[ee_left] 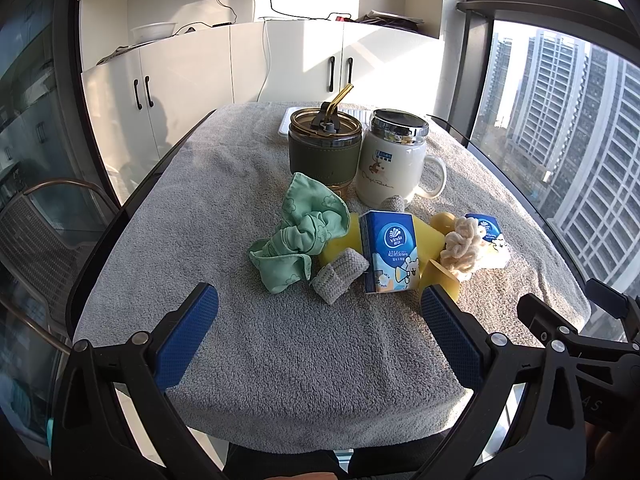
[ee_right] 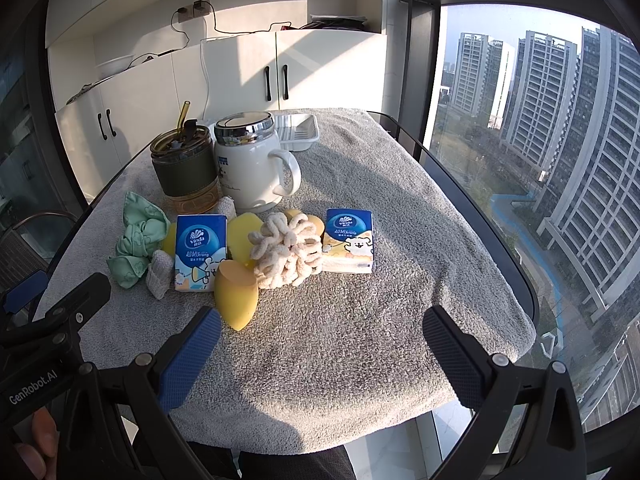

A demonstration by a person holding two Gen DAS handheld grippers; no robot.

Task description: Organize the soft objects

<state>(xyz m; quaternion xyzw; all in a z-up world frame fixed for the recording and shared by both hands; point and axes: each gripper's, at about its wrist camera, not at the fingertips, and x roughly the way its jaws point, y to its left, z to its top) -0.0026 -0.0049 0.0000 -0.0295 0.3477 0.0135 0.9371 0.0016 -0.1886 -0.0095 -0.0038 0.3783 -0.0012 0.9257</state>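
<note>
Soft objects (ee_right: 286, 250) clustered mid-table — both claws spread, empty

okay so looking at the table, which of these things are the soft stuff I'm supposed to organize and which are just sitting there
Soft things for the job:
green cloth
grey knitted pieces
two tissue packs
yellow sponges
cream chenille scrunchie

Just sitting there:
green tumbler with straw
white lidded mug
white tray
grey towel cover
</note>
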